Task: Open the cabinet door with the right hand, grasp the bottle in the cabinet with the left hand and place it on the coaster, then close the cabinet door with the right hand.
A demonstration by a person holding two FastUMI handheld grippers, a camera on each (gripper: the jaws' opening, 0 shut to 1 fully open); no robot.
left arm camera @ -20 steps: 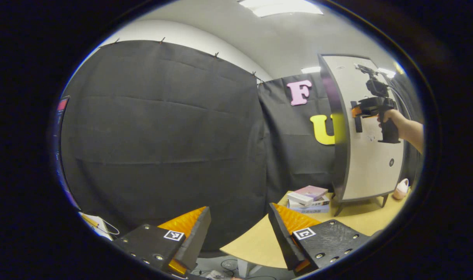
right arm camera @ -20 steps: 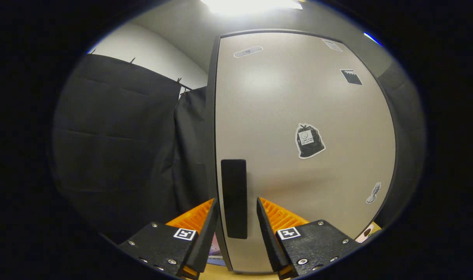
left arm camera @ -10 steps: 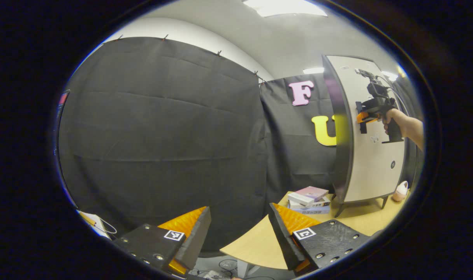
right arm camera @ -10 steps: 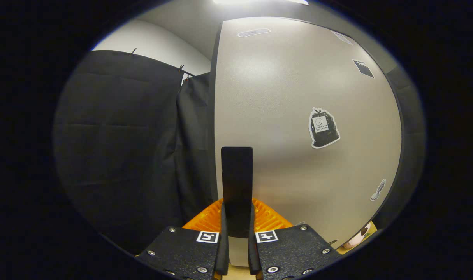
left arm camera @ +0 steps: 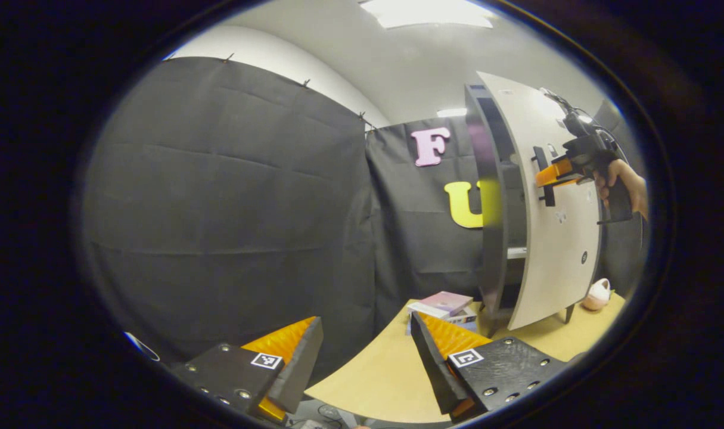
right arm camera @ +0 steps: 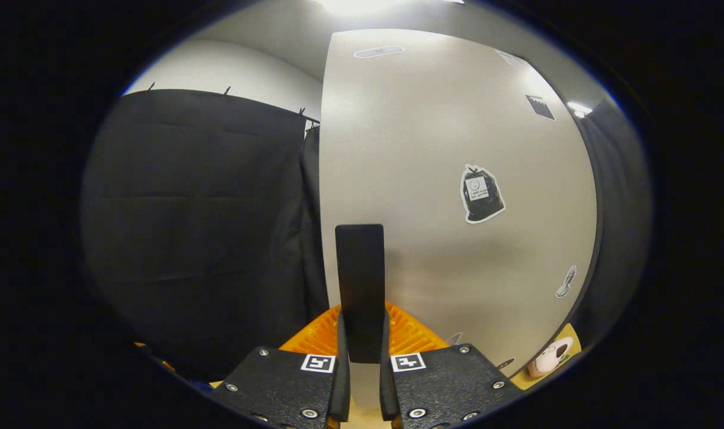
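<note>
- Now the right gripper (right arm camera: 362, 357) is clamped on the door handle (right arm camera: 360, 286), and the cabinet door (left arm camera: 552, 238) stands partly ajar.
- Left gripper (left arm camera: 364, 357) hangs spread apart over the table (left arm camera: 385, 381); bottle's place cannot be told.

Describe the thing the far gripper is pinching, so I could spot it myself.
Find the tall pale cabinet standing on the wooden table, its door swung partly open. Near the door's free edge sits a handle, with the right gripper shut on it. It is a plain dark upright bar, unlike the small stickers scattered across the door.
</note>
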